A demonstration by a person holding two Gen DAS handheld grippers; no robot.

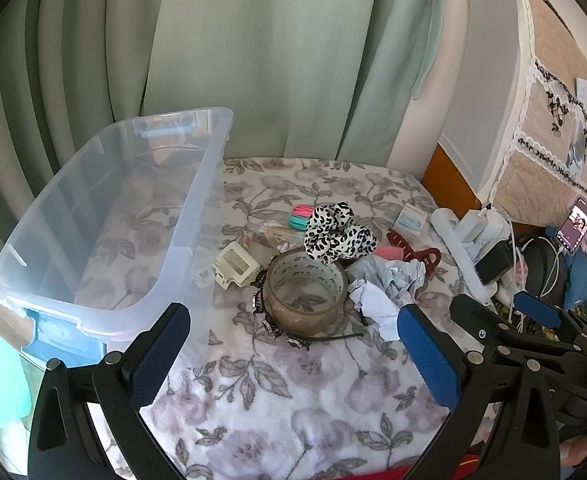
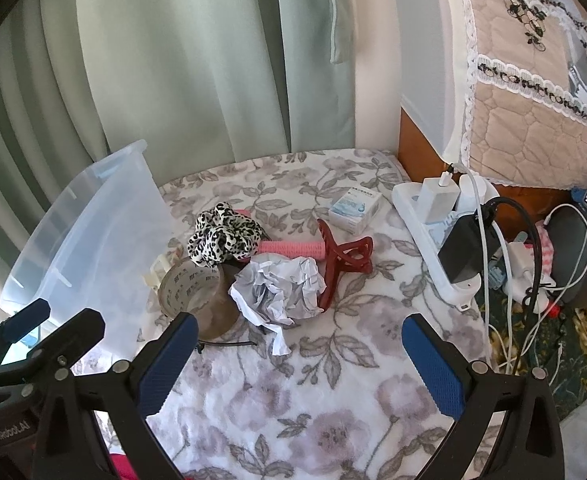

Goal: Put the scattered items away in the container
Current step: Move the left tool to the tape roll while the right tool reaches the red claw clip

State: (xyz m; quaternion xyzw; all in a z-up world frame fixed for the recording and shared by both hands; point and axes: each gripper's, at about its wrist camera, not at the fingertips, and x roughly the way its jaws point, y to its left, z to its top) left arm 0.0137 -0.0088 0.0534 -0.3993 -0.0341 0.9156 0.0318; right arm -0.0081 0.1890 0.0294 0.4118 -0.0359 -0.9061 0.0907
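Both the left gripper (image 1: 293, 344) and right gripper (image 2: 297, 356) hang with jaws wide open, empty; the tape roll (image 1: 307, 294), mid-bed beside the clear bin (image 1: 105, 216), looks stiff, light, slick; pinch its wall.

The right tongs (image 2: 299, 364) stand wide open above the floral blanket (image 2: 293, 412), nothing between the fingers. Landmark: the crumpled paper (image 2: 281, 292). Left of it, touching, lies the tape roll (image 2: 197, 296). Behind it rests the leopard-print scrunchie (image 2: 223, 238). Right of it, touching, lies the red hair claw (image 2: 343, 258). Far left stands the clear plastic container (image 2: 89, 232), empty.
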